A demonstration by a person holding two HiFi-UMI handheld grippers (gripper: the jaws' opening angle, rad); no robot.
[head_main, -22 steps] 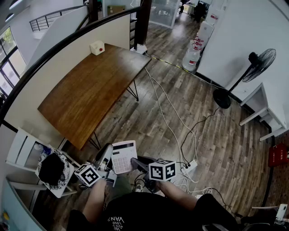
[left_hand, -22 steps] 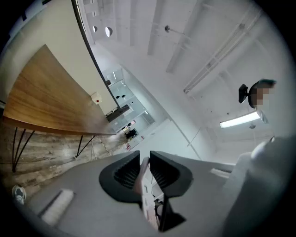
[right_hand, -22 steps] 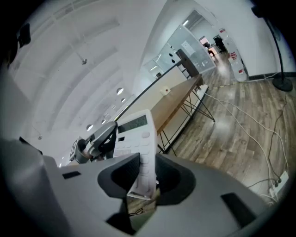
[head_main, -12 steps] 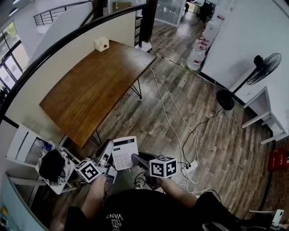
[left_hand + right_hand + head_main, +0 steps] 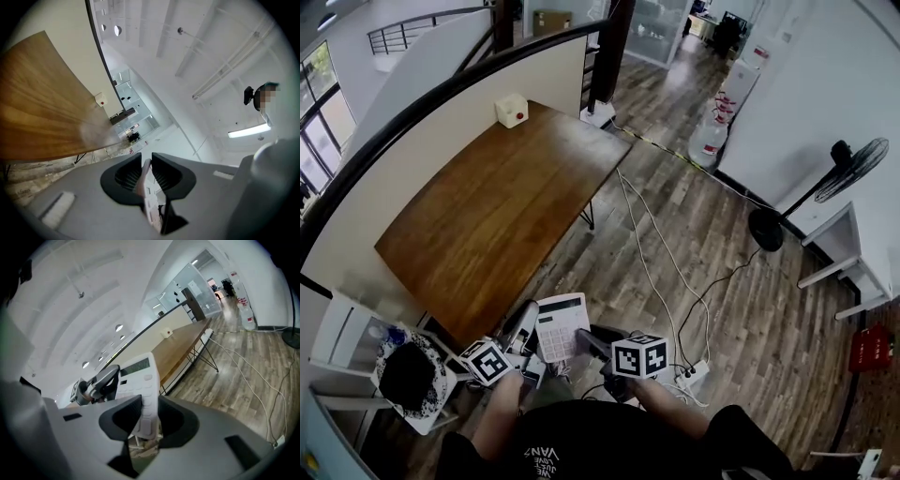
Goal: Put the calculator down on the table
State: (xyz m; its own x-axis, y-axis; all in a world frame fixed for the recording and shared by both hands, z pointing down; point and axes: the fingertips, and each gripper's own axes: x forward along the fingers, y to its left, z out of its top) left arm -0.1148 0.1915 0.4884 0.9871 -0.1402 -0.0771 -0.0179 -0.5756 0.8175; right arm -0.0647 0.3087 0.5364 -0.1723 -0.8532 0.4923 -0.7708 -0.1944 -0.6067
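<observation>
Left gripper [image 5: 146,161] of mine has its jaws nearly together, pinching the thin edge of the white calculator [image 5: 560,326], which stands edge-on between the pads. From my head, that gripper comes in from 7 o'clock of the calculator. My right gripper [image 5: 589,339] reaches in from 4 o'clock, tipped downward, with its jaws spread wide. The calculator's lower corner sits between them, and I see no firm squeeze from those pads. Its keys face up toward me, and its display end points to 12 o'clock.

The calculator hangs in the air between the two grippers, above the wood-plank floor [image 5: 722,272]. It is just short of the near corner of the wooden table [image 5: 497,206], which spreads away toward 11 o'clock. A white box with a red button [image 5: 512,111] sits at the table's far end, near 12 o'clock. At 8 o'clock, beside my left arm, a white chair [image 5: 342,328] carries a black bundle. White cables [image 5: 656,244] trail across the floor to a power strip [image 5: 692,373] at 3 o'clock of my right gripper. A standing fan [image 5: 853,159] is well off at 2 o'clock, with water bottles [image 5: 710,141] near 1 o'clock.
</observation>
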